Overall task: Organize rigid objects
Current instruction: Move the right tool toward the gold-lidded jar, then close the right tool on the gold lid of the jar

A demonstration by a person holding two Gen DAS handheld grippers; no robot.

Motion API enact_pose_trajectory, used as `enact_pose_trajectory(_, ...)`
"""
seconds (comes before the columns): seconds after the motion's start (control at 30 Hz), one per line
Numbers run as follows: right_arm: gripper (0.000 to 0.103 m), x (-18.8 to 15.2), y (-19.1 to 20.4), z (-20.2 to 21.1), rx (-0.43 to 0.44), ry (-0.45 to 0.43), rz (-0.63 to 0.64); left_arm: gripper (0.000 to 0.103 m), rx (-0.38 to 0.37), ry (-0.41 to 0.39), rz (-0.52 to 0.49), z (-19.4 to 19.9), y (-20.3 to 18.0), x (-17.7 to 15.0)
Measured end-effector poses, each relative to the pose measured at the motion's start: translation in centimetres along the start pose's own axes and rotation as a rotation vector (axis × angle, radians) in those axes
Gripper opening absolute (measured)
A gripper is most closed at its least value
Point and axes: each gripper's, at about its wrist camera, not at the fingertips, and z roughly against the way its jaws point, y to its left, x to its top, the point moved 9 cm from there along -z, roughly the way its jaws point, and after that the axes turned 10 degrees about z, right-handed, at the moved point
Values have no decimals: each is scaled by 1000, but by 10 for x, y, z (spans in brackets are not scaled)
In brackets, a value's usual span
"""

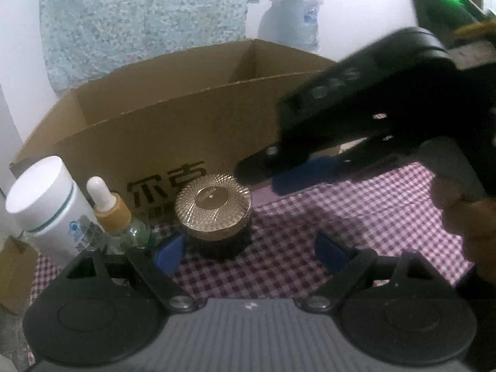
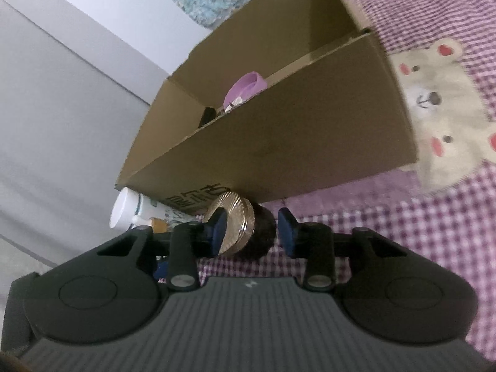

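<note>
A dark ribbed jar with a gold lid (image 1: 214, 214) stands on the checked cloth against the cardboard box (image 1: 148, 130). My left gripper (image 1: 251, 254) is open wide just in front of the jar, which sits near its left pad (image 1: 169, 252). My right gripper (image 1: 266, 176) hangs above and right of the lid, held by a hand (image 1: 465, 217). In the right wrist view the jar (image 2: 248, 226) shows in the narrow gap of the right gripper (image 2: 251, 232); the pads do not press on it.
A white cylinder bottle (image 1: 46, 198) and a dropper bottle (image 1: 108, 210) stand left of the jar. The box (image 2: 279, 139) holds a purple item (image 2: 245, 88) and a dark item (image 2: 208, 114). The cloth bears a bear print (image 2: 440, 108). A water jug (image 1: 291, 21) stands behind.
</note>
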Motion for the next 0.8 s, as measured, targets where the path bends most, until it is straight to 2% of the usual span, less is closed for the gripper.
enact_pose_trajectory(0.33, 33, 13, 1, -36, 83, 50, -17, 91, 15, 13, 10, -15, 4, 3)
enact_pose_trajectory(0.5, 33, 13, 1, -34, 72, 58, -21, 91, 0, 6, 9, -15, 2, 4)
enact_pose_trajectory(0.8, 34, -3, -5, -13, 22, 55, -64, 91, -87, 17, -14, -11, -18, -2)
